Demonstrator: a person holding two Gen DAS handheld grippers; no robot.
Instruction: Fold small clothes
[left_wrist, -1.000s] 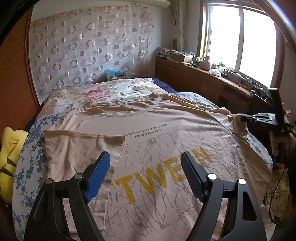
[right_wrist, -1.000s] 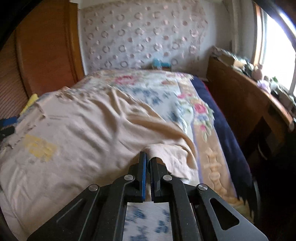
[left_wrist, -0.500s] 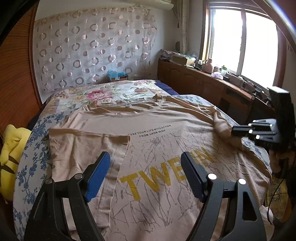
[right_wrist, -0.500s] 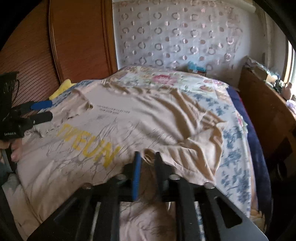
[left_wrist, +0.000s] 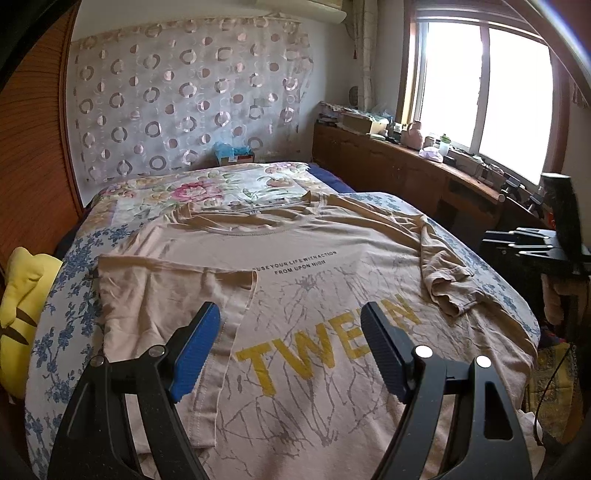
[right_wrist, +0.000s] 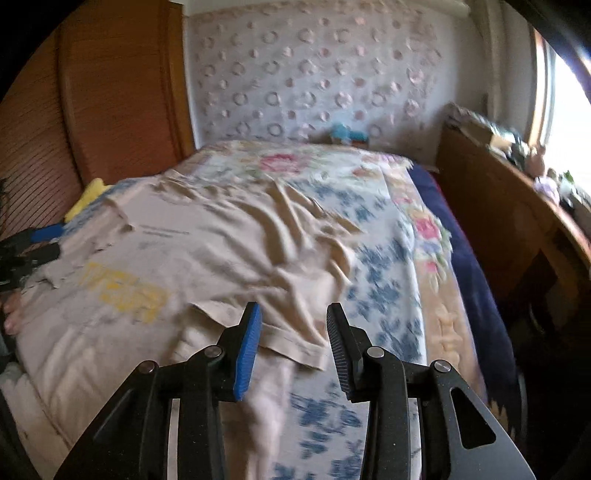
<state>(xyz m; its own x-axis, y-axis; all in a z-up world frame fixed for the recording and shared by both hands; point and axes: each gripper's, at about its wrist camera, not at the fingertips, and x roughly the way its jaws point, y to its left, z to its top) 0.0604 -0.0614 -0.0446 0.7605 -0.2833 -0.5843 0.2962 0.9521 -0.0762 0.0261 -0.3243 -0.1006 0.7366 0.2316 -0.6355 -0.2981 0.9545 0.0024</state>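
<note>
Lying flat across the bed (left_wrist: 55, 317), a beige T-shirt (left_wrist: 306, 280) of soft, thin knit shows its front; yellow block letters and a grey cracked-line print cover the chest, with two lines of small dark text above them; ribbed round collar at the far end. Left sleeve (left_wrist: 166, 295) is folded inward over the chest, forming a flat rectangular flap with a stitched hem; right sleeve (left_wrist: 447, 280) lies crumpled and bunched on the shirt's right side, hem curled.

Left tongs (left_wrist: 290, 347) hover over the lower chest, spread wide and released, nothing between them; blue ribbed pad on one finger, dark ribbed pad on the other, black frame with silver rivets.

Right tongs (right_wrist: 293, 339) also parted and empty, just above the rumpled right sleeve (right_wrist: 280, 332); that view is motion-blurred, so cannot tell if the tips touch cloth. In the left view the right tongs (left_wrist: 517, 240) appear at the bed's right edge, apart from the shirt.

Bedsheet is cotton-looking with blue flower sprigs, a pink-rose quilt (left_wrist: 207, 192) beyond the collar; yellow plush item (left_wrist: 18, 310) at the left edge; circle-patterned sheer curtain (left_wrist: 184, 103) on the far wall; wooden cabinet (left_wrist: 388, 173) under the window (left_wrist: 487, 92), cluttered on top.
</note>
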